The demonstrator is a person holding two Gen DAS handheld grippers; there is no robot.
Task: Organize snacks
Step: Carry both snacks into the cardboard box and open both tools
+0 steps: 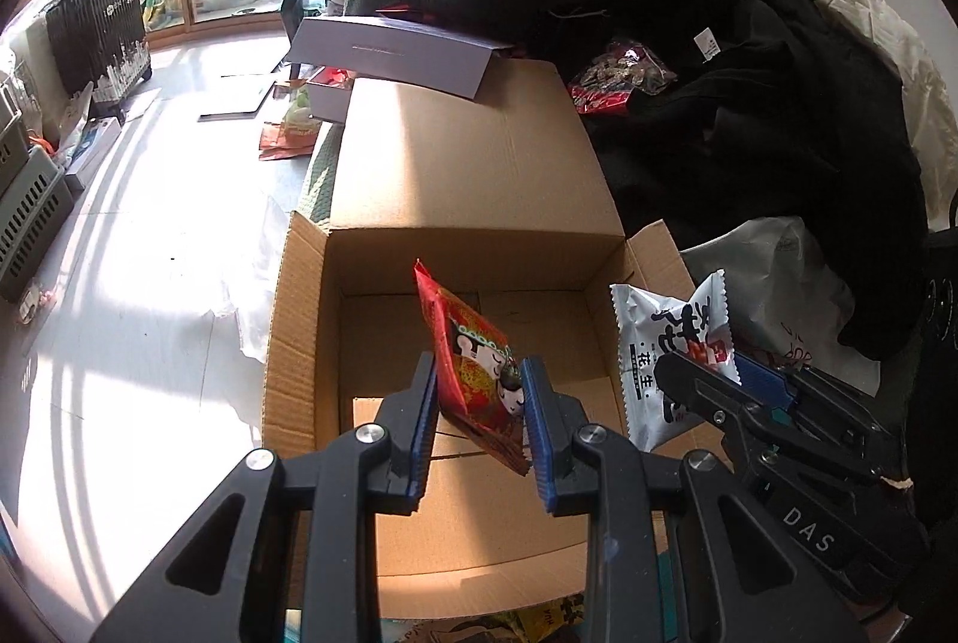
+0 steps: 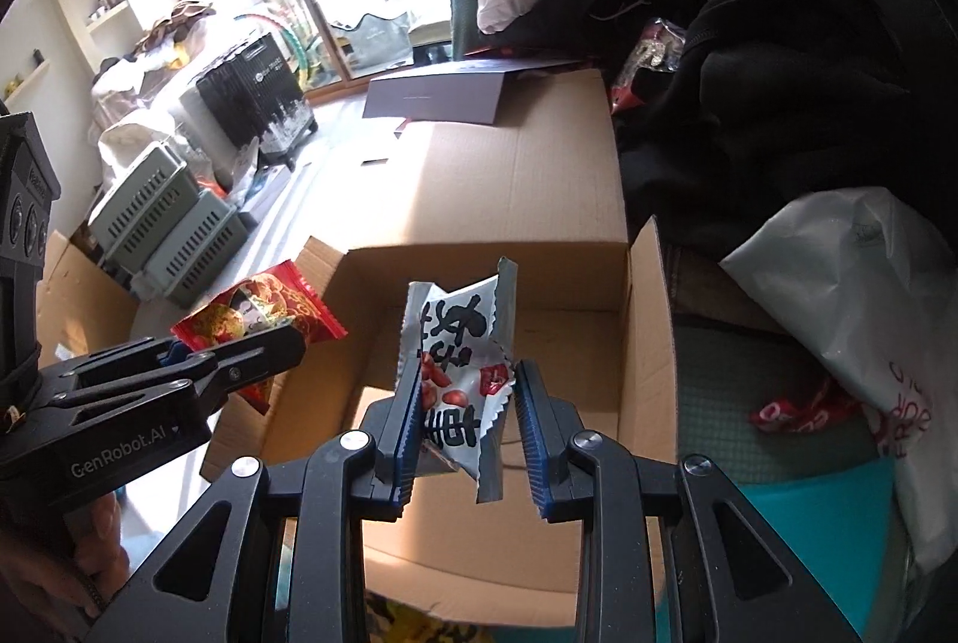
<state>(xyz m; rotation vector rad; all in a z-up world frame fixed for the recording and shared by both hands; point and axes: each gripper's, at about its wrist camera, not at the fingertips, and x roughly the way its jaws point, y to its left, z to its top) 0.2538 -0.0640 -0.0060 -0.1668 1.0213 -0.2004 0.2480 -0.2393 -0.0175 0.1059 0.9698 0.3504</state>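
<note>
An open cardboard box (image 1: 473, 200) fills the middle of both views, its far flap folded back toward the upper centre and its floor bare as far as can be seen. To the right, a heap of dark clothing (image 1: 748, 92) spreads over the upper right of the frame, with a white plastic bag (image 2: 838, 296) lying below it.

The left claw (image 1: 479, 424) is clamped on a red snack packet (image 1: 476, 373), which hangs over the box opening at lower centre of the left view. The right claw (image 2: 464, 427) is clamped on a white peanut packet (image 2: 461, 361), also held above the box, near its right wall.

The two claws sit close side by side, so they could knock together if both lower at once. The white packet is crumpled and seems pinched near one edge, though the fold hides how much is gripped; it may slip early. Released too near the wall, either packet could catch on the side flap (image 2: 649, 320) and fall outside.
</note>
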